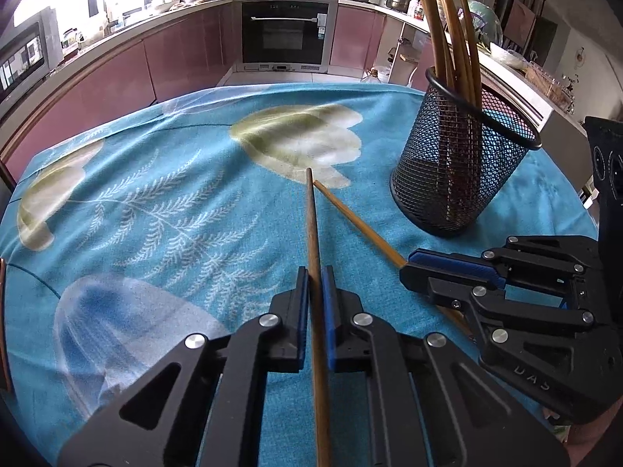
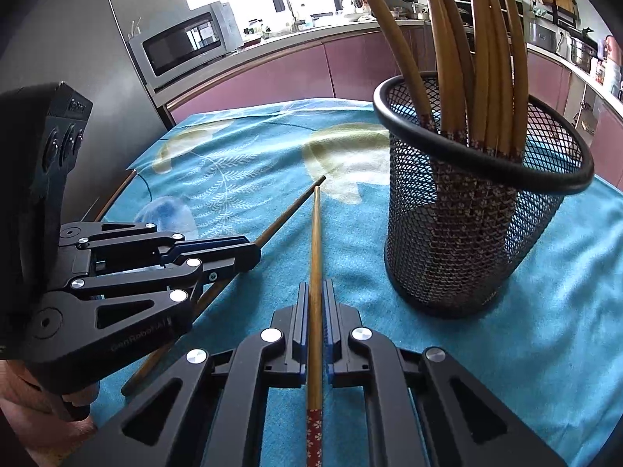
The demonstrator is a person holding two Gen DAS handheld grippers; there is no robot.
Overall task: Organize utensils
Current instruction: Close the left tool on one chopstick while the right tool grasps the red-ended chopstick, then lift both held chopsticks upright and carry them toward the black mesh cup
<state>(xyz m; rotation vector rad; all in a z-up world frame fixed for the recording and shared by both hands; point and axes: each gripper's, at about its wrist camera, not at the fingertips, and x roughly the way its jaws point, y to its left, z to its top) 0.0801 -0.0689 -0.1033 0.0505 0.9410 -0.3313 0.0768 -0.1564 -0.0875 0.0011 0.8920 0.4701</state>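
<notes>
My left gripper is shut on a dark brown chopstick that runs forward between its blue pads, tip low over the cloth. My right gripper is shut on a lighter chopstick with a red patterned end. Each gripper shows in the other's view: the right gripper at the right edge, the left gripper at the left. The two chopstick tips nearly meet near the cloth's middle. A black mesh holder stands upright to the right, with several chopsticks in it.
A blue floral cloth covers the table. Pink kitchen cabinets and an oven lie beyond its far edge, a microwave at the back left. A hand grips the left gripper's handle.
</notes>
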